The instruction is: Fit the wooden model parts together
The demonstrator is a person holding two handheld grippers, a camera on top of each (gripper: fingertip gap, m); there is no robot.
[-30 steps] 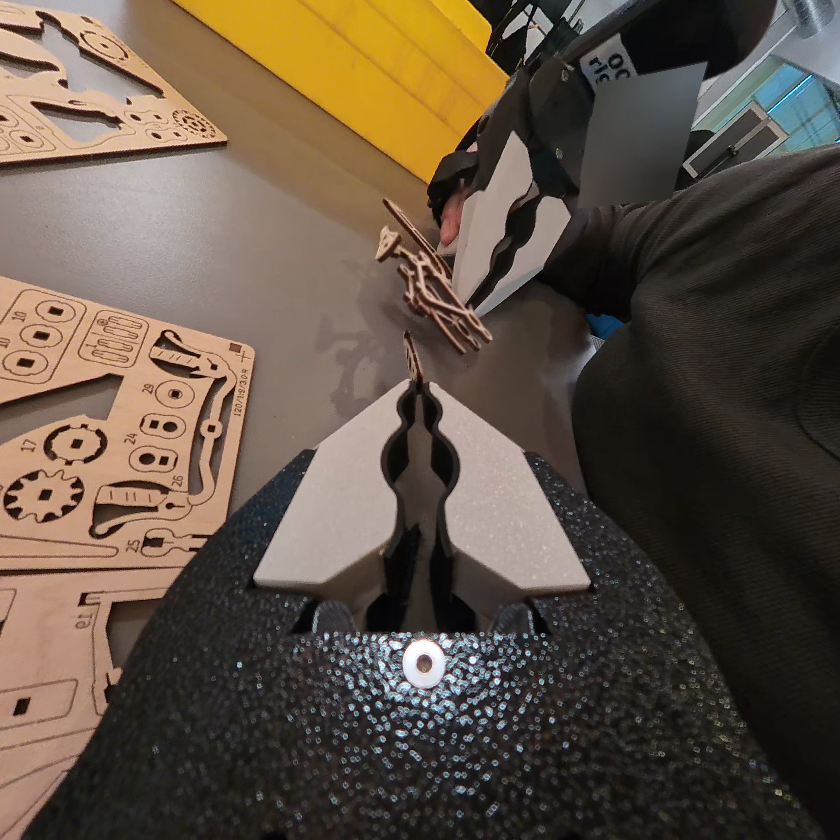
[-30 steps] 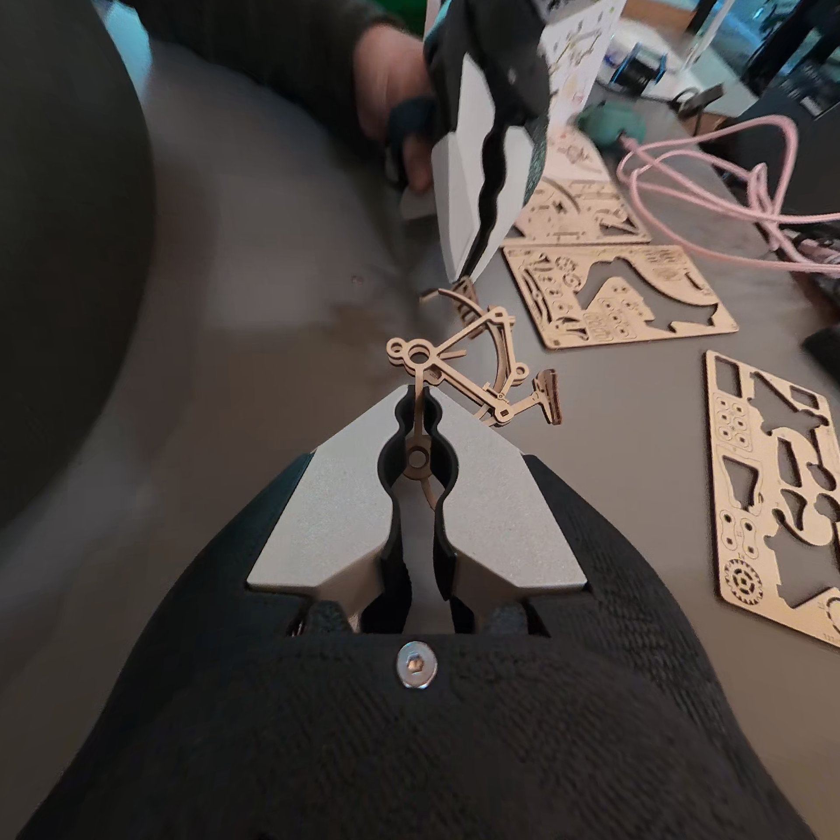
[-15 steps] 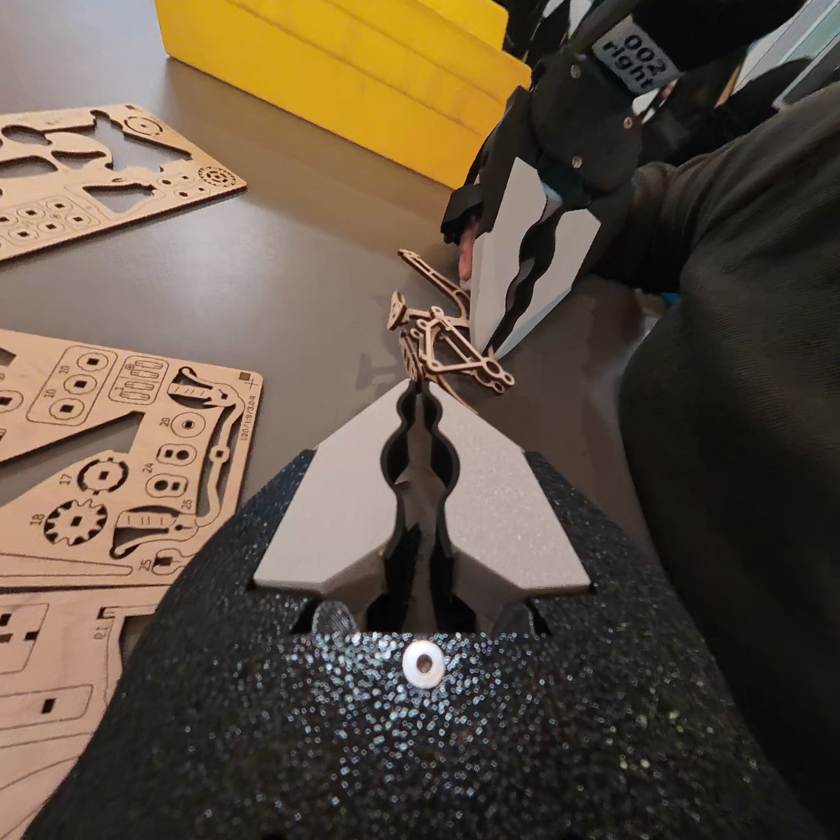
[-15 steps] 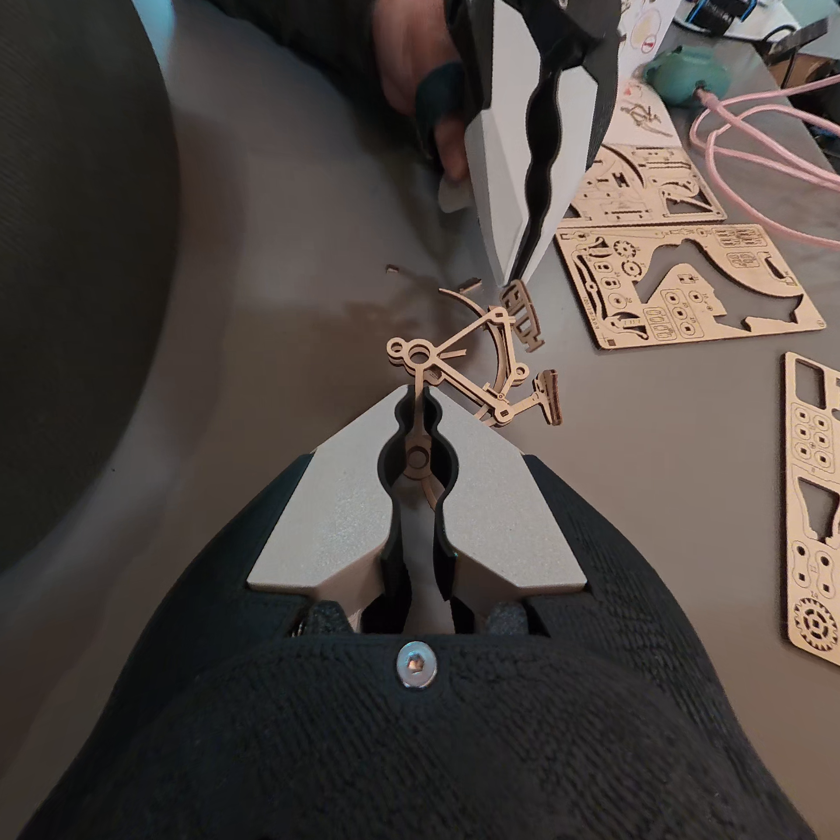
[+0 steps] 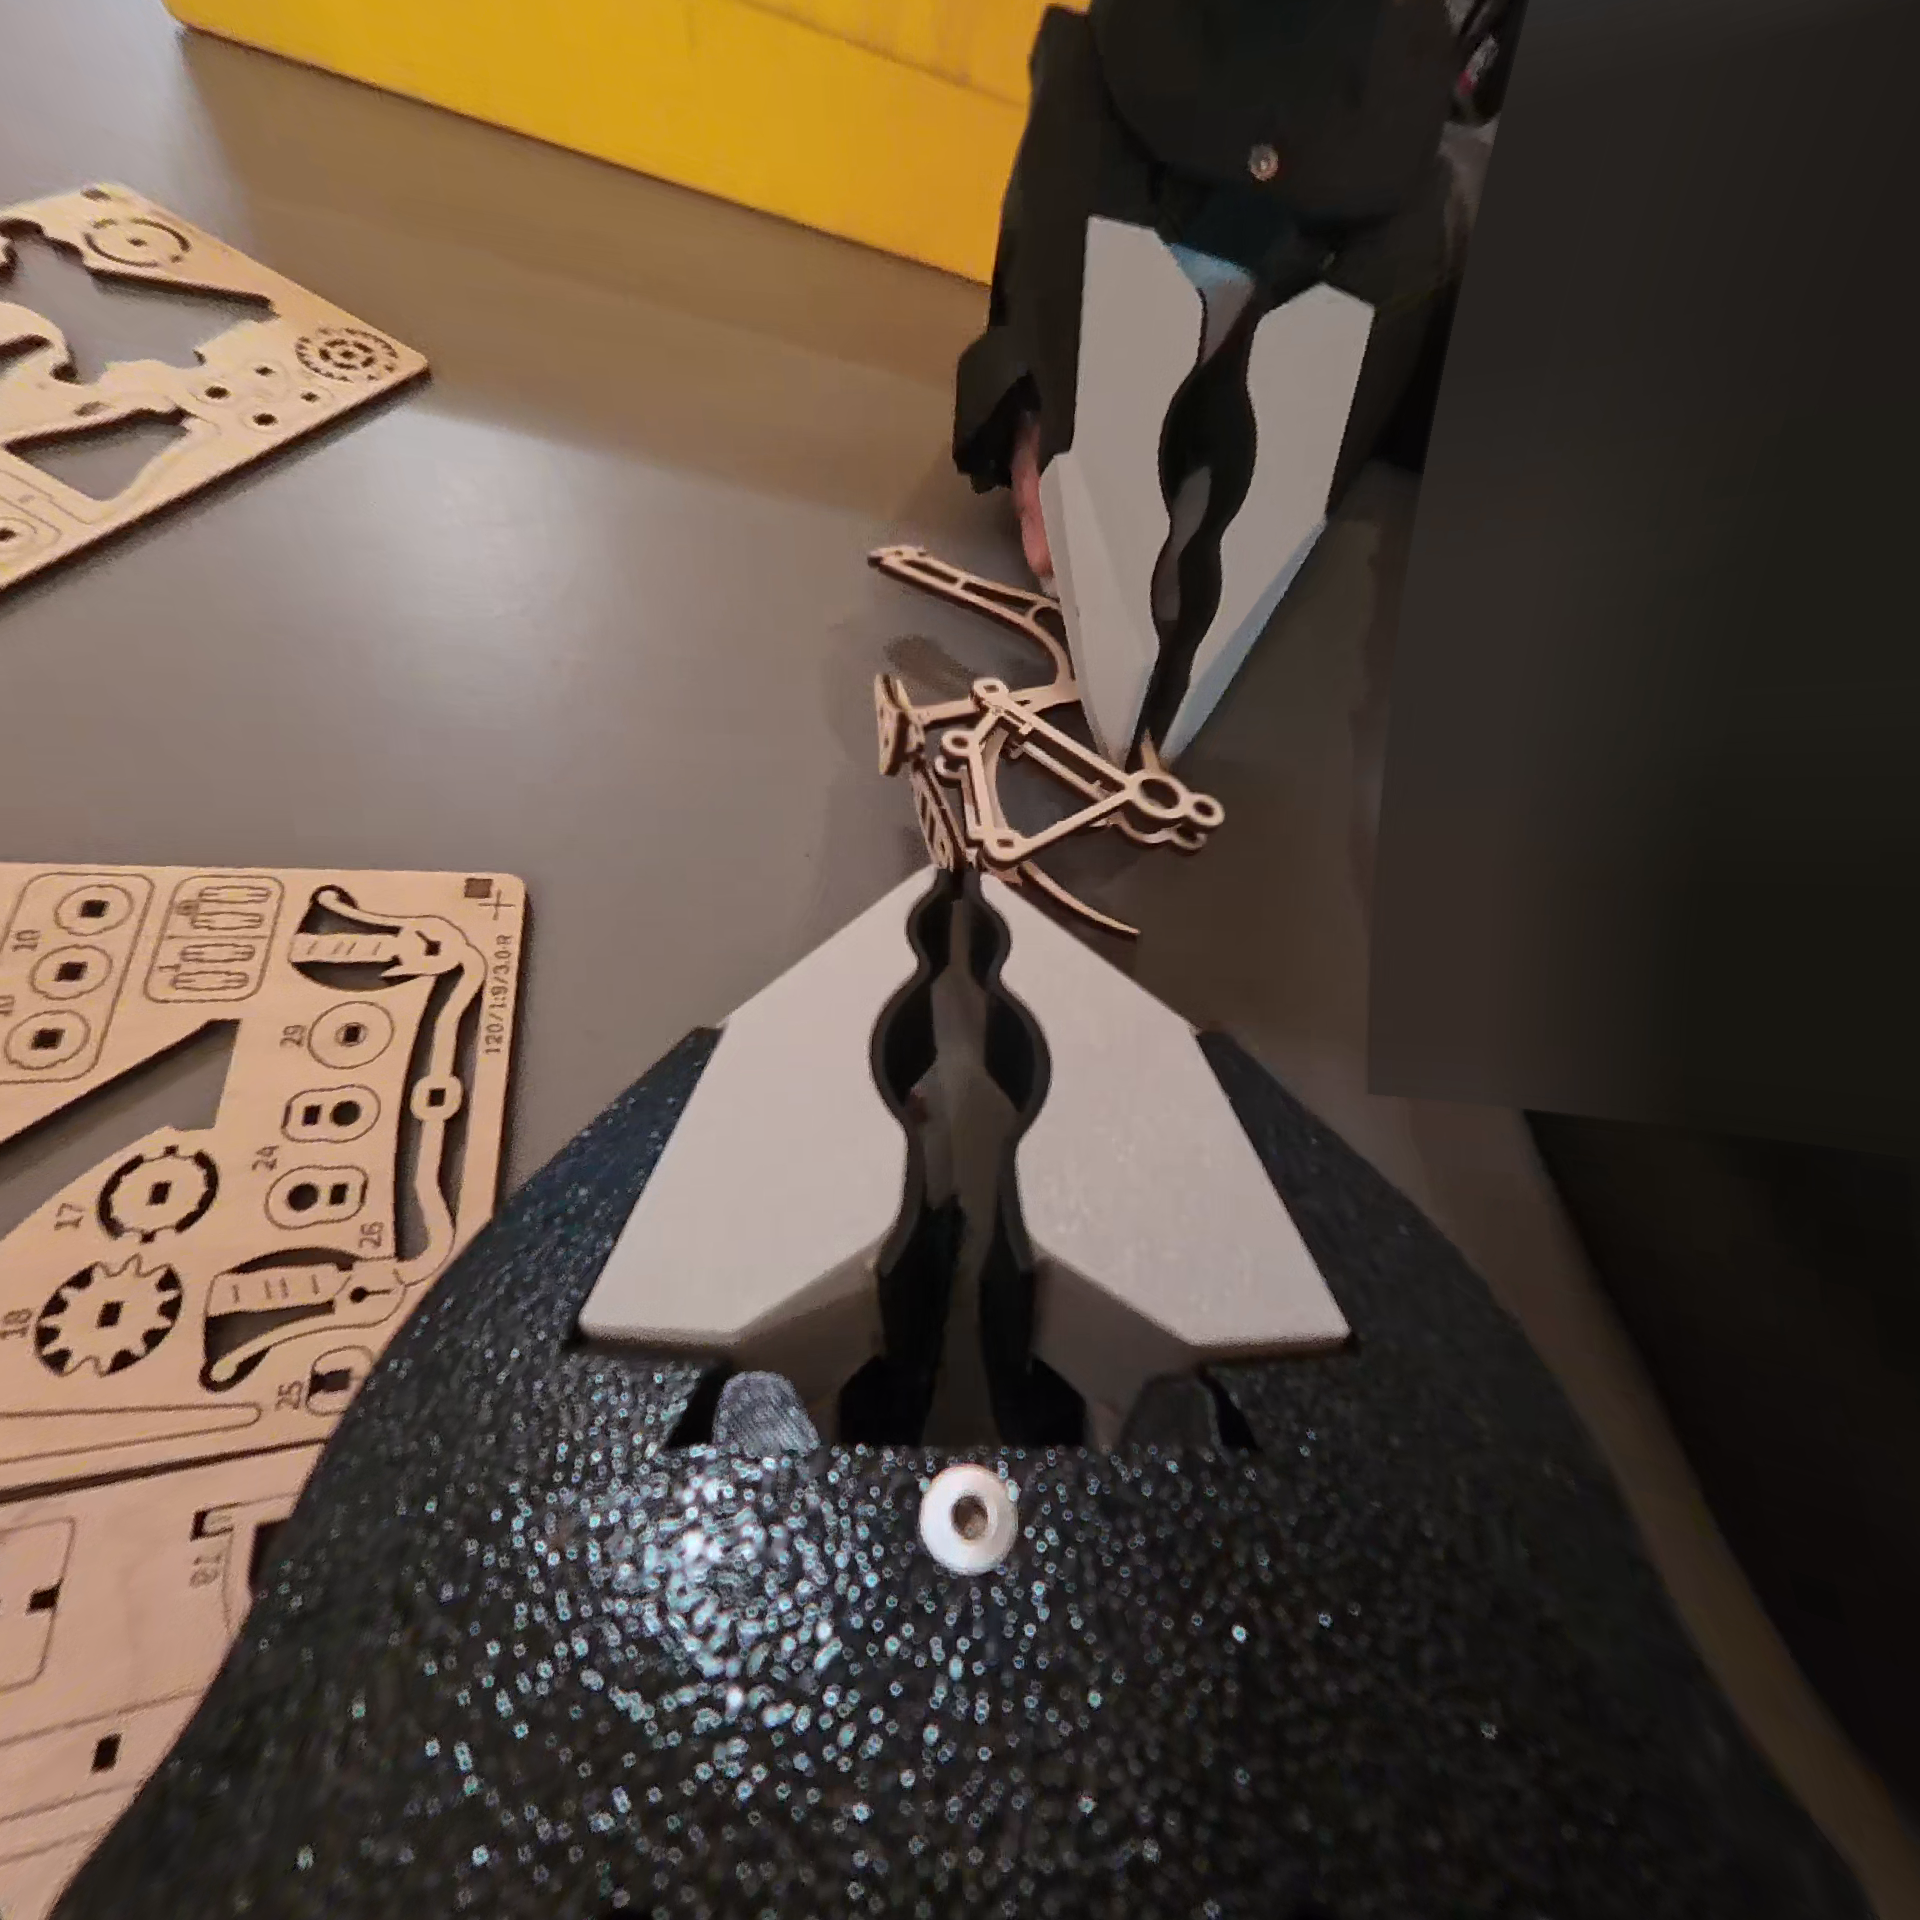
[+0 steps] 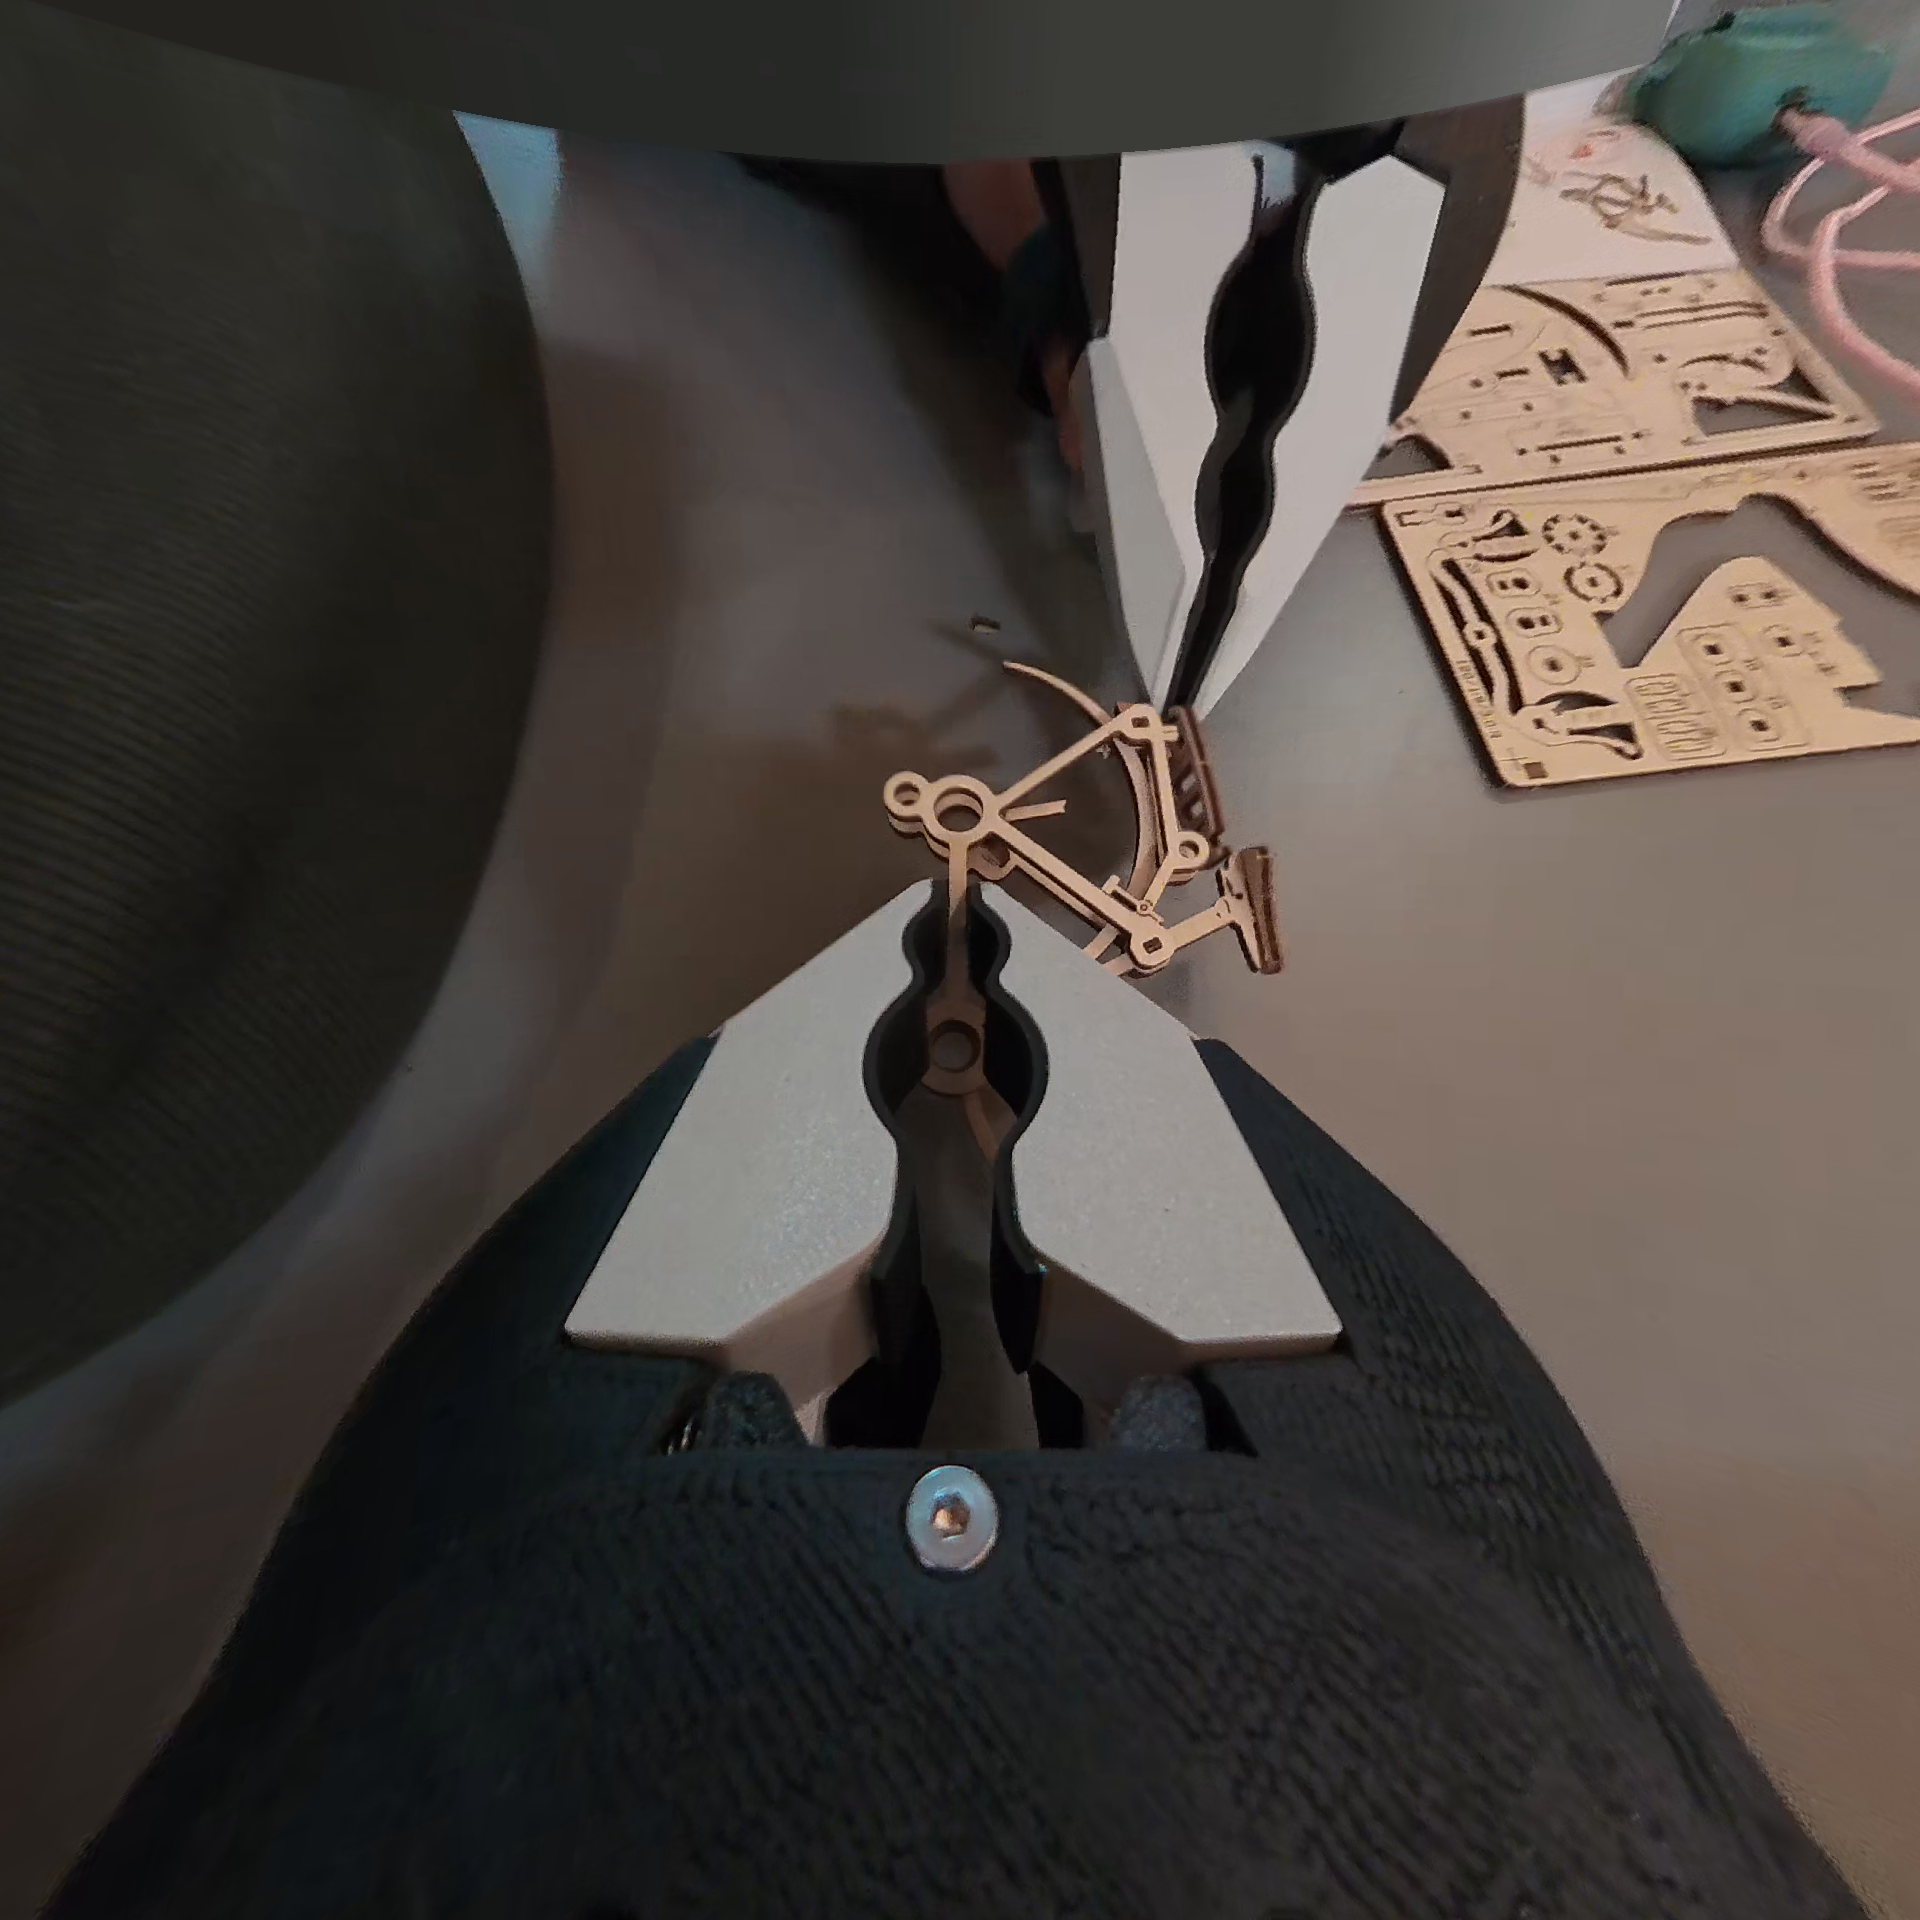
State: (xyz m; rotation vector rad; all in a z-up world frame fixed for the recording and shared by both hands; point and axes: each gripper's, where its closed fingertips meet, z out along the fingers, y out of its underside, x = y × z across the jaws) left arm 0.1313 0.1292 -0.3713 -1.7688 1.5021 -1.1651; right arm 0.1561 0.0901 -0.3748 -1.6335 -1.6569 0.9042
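wood meets wood between the two tools, just above the dark grey tabletop (image 5: pixel 540 644). the right tool (image 6: pixel 961 894) has its grey fingers pressed together on the stem of a pale wooden openwork frame of thin struts, rings and a curved arc (image 6: pixel 1091 842), holding it clear of the surface; a ringed end of that frame sits inside the wavy gap between the fingers. the left tool (image 5: pixel 956 878), seen from the right wrist view as coming down from above (image 6: pixel 1184 696), is closed on a small slotted wooden piece (image 6: pixel 1195 769), and that piece touches the far side of the frame by the arc. from the left wrist view the same small piece (image 5: pixel 935 821) shows edge-on at the tool's tips, against the frame (image 5: pixel 1049 769), with the right tool (image 5: pixel 1143 743) pointing down onto the frame's ringed end. whether the piece is seated in a slot i cannot tell.

flat laser-cut plywood sheets with punched-out shapes lie around: one (image 5: pixel 239 1122) near the left tool, another (image 5: pixel 177 343) farther toward the far left of the tabletop, and more (image 6: pixel 1683 623) off to the right in the right wrist view. a long yellow block (image 5: pixel 727 114) runs along the far edge. a pink cable (image 6: pixel 1839 239) and a teal object (image 6: pixel 1756 73) sit at the far right corner. a person's dark sleeve (image 6: pixel 239 623) fills the side.
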